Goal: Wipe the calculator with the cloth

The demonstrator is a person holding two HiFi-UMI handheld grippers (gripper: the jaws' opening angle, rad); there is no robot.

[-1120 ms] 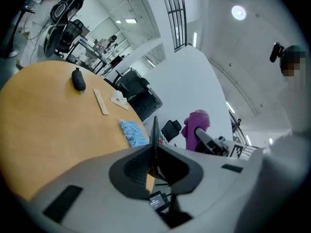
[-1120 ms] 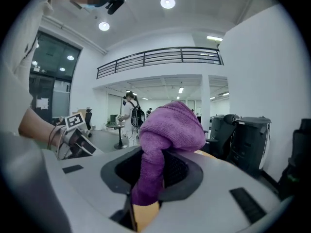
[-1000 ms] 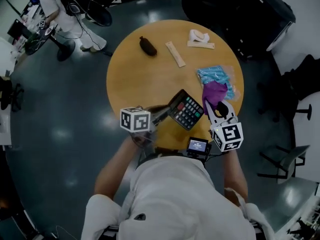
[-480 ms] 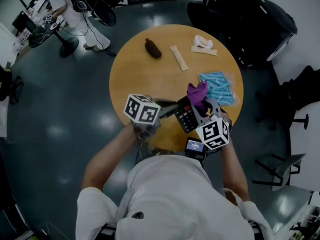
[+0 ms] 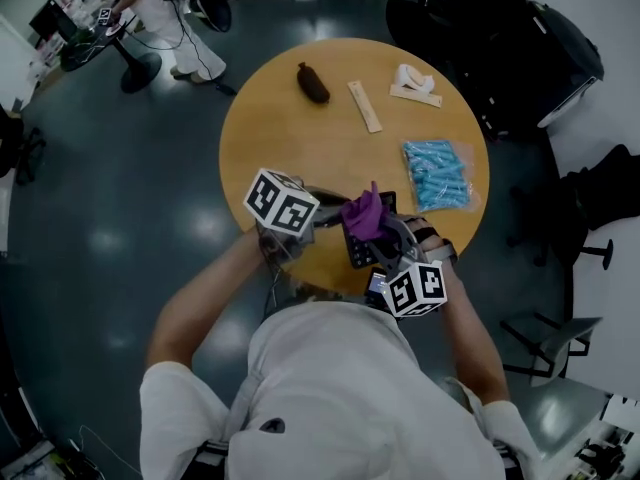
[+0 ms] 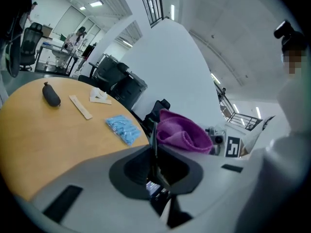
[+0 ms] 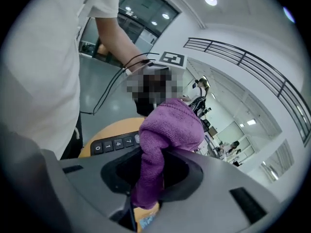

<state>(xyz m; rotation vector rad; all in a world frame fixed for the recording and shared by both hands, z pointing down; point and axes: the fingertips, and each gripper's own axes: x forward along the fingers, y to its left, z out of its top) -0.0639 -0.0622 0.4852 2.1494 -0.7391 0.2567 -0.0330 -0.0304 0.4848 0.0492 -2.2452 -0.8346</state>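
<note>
Head view: the calculator (image 5: 360, 253) is clamped edge-on in the nearly closed left gripper (image 5: 335, 220), above the near edge of the table (image 5: 280, 118). The purple cloth (image 5: 363, 213) is pinched by the right gripper (image 5: 385, 233) and held over the keys.

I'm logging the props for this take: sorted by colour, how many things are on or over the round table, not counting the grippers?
Purple: 1, the cloth
Blue: 1, the packet
Dark: 2, the calculator and the oblong pouch
Tan: 1, the flat stick
White: 1, the curled piece
Total: 6
</note>
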